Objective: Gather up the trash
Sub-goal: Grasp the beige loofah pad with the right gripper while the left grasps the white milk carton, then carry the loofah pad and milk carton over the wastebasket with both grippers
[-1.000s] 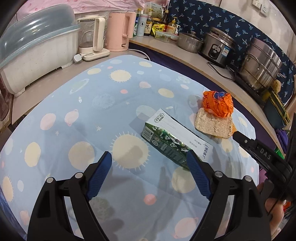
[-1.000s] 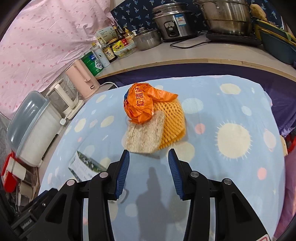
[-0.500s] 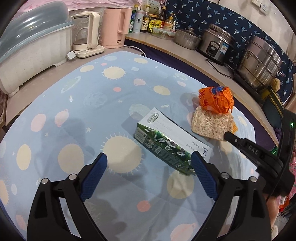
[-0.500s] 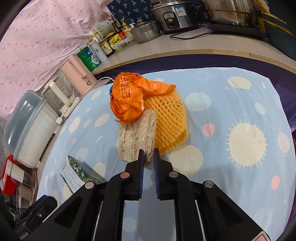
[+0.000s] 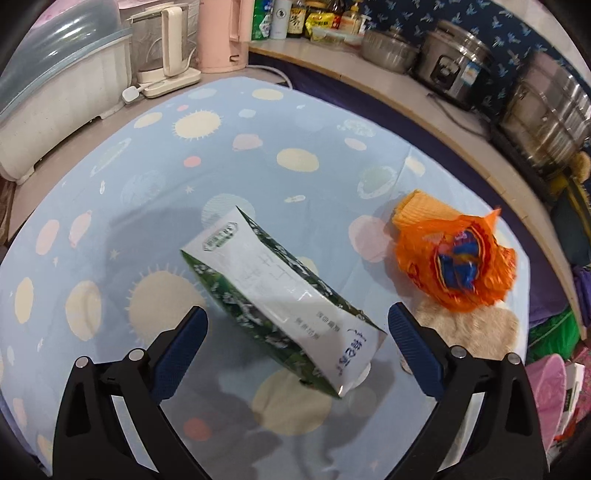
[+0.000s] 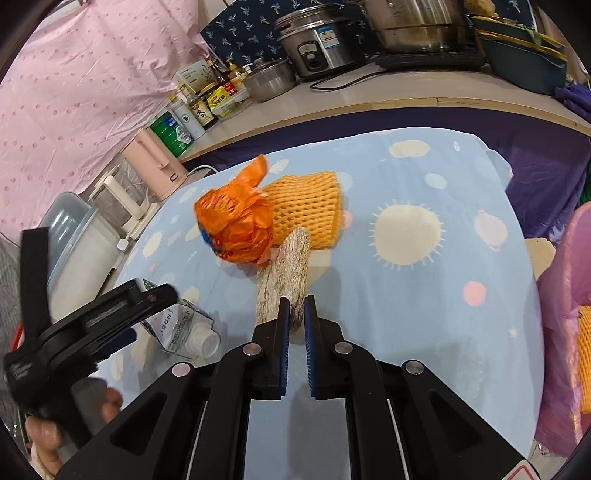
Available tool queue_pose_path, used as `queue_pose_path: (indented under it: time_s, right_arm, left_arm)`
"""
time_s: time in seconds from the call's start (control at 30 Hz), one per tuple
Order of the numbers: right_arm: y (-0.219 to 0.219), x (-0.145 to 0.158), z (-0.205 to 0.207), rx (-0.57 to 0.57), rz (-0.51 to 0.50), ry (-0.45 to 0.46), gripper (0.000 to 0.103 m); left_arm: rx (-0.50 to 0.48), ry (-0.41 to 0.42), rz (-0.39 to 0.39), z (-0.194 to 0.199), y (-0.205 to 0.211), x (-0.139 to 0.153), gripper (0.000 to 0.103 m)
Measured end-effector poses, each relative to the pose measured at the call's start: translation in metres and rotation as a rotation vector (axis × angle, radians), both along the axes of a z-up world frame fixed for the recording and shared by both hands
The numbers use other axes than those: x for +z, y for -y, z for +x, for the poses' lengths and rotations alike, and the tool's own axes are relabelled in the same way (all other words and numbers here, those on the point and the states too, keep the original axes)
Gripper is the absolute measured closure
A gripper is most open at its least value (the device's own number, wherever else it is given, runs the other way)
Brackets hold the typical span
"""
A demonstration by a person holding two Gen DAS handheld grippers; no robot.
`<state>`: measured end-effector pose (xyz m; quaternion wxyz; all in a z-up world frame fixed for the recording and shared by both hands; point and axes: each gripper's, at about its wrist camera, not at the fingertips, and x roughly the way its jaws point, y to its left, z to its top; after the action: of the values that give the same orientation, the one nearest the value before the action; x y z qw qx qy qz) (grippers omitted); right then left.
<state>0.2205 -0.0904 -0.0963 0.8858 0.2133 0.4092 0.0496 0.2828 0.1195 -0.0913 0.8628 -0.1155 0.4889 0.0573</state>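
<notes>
A green and white milk carton (image 5: 280,295) lies on its side on the blue patterned tablecloth (image 5: 184,184). My left gripper (image 5: 297,332) straddles its near end; the jaws are opening and the pads stand clear of it. Right of the carton sit a crumpled orange plastic bag (image 5: 458,266), an orange foam net (image 5: 417,210) and a beige fibrous pad (image 5: 469,328). In the right wrist view my right gripper (image 6: 294,314) is shut on the near edge of the beige pad (image 6: 284,273), which is tilted up. The orange bag (image 6: 236,229) leans against it, with the net (image 6: 306,210) behind.
A pink bag (image 6: 565,332) holding another orange net hangs off the table's right edge. The counter behind carries a rice cooker (image 6: 317,44), pots and bottles. A pink kettle (image 5: 221,33) and a covered dish rack (image 5: 55,92) stand at the far left. A hand (image 6: 44,435) holds the left gripper.
My left gripper has moved forward over the carton and spread wider. My right gripper has shut on the beige pad and tipped it up; the orange bag has rolled to the pad's side.
</notes>
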Motion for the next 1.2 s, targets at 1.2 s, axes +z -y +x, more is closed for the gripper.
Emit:
queue_pose_path:
  time_s: [1.2]
  right_arm:
    - [0.020, 0.015, -0.104, -0.004, 0.031, 0.012, 0.095]
  left_arm:
    - [-0.172, 0.000, 0.053, -0.118, -0.013, 0.013, 0.049]
